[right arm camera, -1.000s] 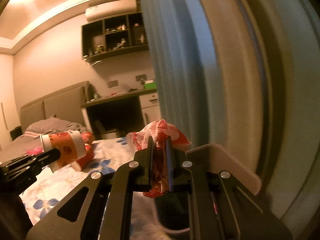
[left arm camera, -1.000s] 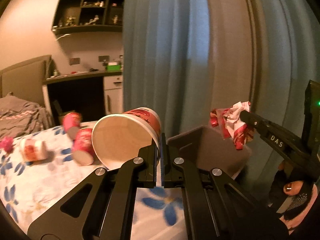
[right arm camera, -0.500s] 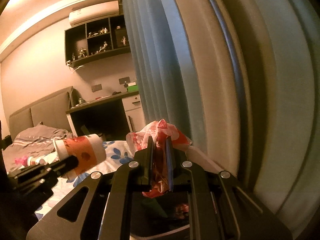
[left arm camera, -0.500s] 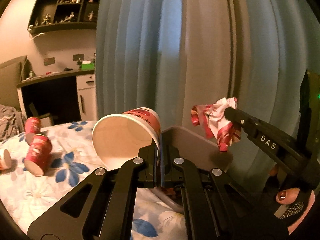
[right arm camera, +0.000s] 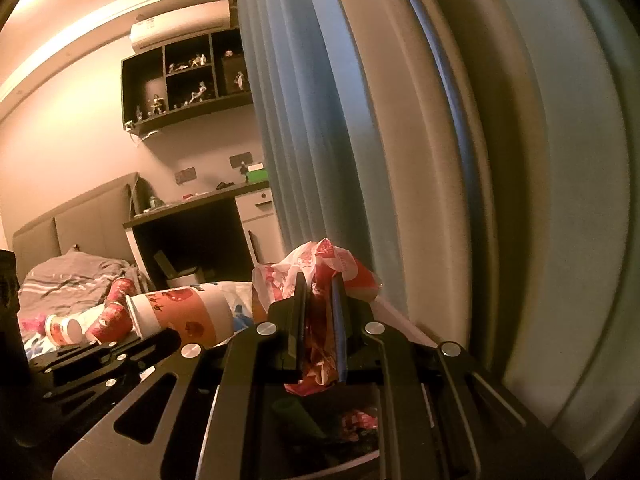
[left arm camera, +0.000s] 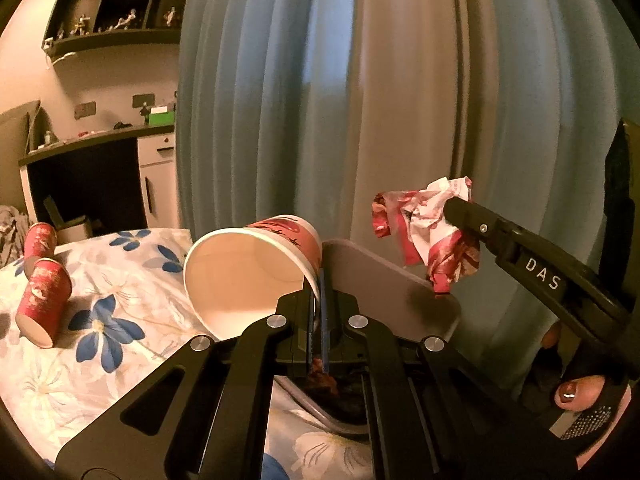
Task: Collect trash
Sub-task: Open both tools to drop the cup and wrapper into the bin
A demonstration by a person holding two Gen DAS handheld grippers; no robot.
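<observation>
My left gripper (left arm camera: 319, 280) is shut on the rim of a big red-and-white paper cup (left arm camera: 248, 272), held on its side over the bed's edge; it also shows in the right wrist view (right arm camera: 180, 314). My right gripper (right arm camera: 318, 280) is shut on a crumpled red-and-white wrapper (right arm camera: 320, 268), also seen in the left wrist view (left arm camera: 424, 232). Both hang above a grey bin (left arm camera: 384, 280) with an open lid; trash lies inside it (right arm camera: 360, 420).
Small red paper cups (left arm camera: 44, 304) lie on the flowered bedsheet (left arm camera: 100, 360) at left. Blue-grey curtains (left arm camera: 360, 100) hang right behind the bin. A dark desk (left arm camera: 92, 176) and wall shelves (left arm camera: 116, 8) stand beyond the bed.
Both grippers have swung right toward the curtains with their loads. The bin now sits directly under them and its inside shows.
</observation>
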